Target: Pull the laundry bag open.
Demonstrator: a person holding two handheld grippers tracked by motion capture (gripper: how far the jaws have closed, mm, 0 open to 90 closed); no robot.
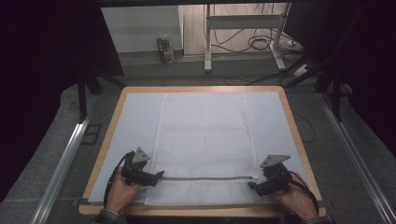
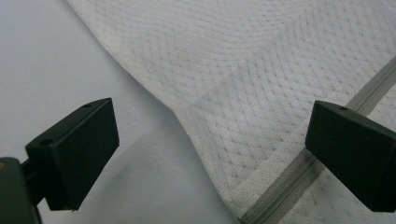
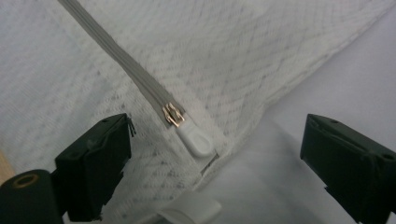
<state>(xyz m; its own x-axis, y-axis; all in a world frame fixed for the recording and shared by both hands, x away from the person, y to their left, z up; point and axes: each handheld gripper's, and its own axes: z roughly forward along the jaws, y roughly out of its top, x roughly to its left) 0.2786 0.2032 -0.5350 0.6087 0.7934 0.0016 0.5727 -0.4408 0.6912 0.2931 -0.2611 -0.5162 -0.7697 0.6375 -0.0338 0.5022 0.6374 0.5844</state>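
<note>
A white mesh bag lies flat on the table, with a grey zipper running across it near the front edge. My left gripper rests at the zipper's left end. Its jaws stand open over the bag's edge and the zipper tape, touching nothing. My right gripper is at the zipper's right end. Its jaws are open, and between them lie the brass slider and its white pull tab, with the pads clear of both.
A white sheet covers the wooden table. Beyond the far edge stand a metal frame and loose cables on the floor. Metal rails run along both sides of the table.
</note>
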